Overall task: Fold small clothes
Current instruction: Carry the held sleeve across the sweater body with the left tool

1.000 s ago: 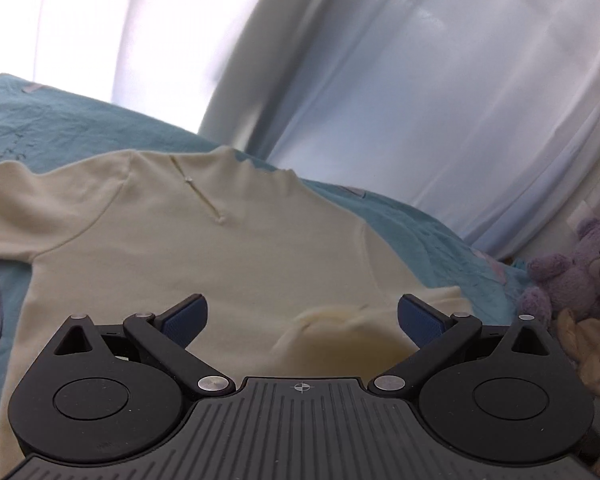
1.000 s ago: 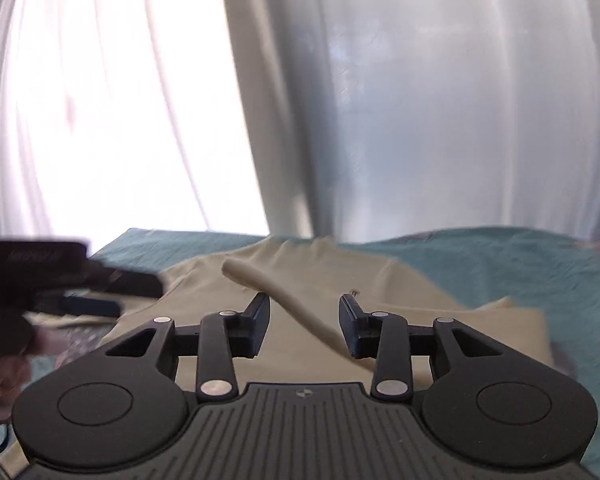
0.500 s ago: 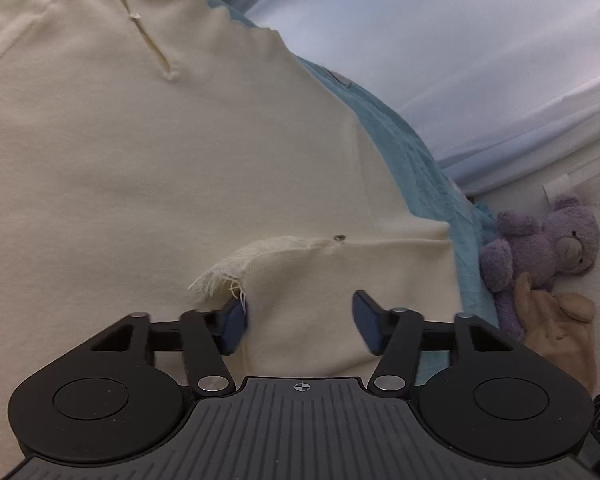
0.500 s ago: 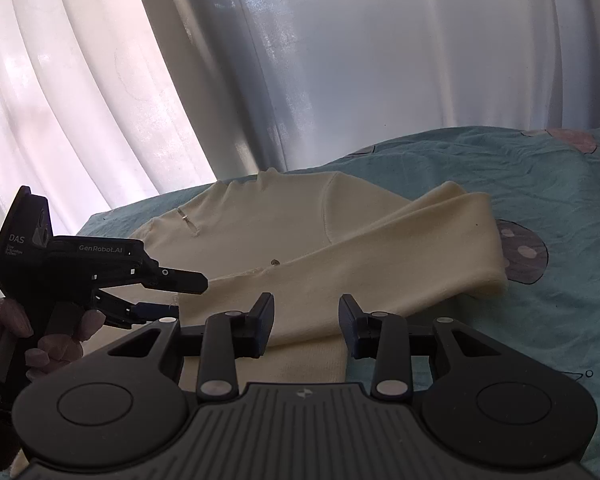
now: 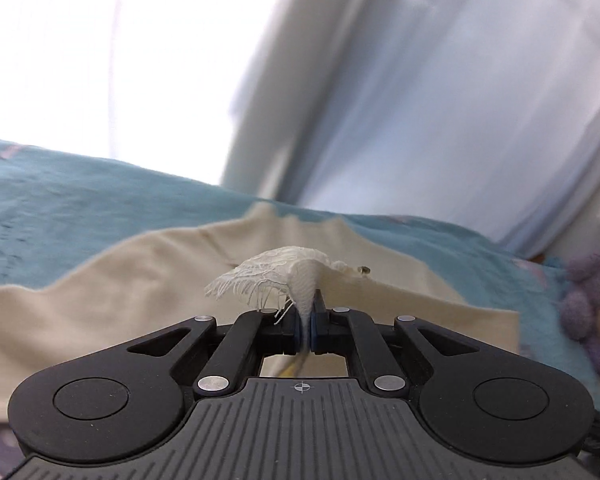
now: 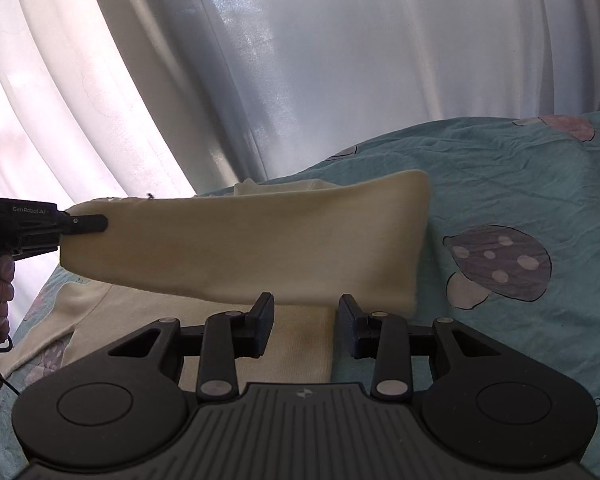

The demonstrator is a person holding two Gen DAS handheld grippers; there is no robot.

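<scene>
Here the left gripper [image 5: 308, 326] pinches the cream sleeve [image 6: 260, 248]

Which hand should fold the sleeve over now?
Left, probably. The left gripper is already shut on the sleeve's lacy cuff and holds it lifted. The right gripper is open, holding nothing.

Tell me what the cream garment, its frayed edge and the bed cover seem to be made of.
Garment: soft matte knit, probably cotton; it hangs limp from the left gripper, with fine ribbing at the pinch.
Frayed edge: lace-like trim with loose white threads.
Bed cover: thin woven cloth, likely cotton; matte, finely creased, with printed mushrooms.
</scene>
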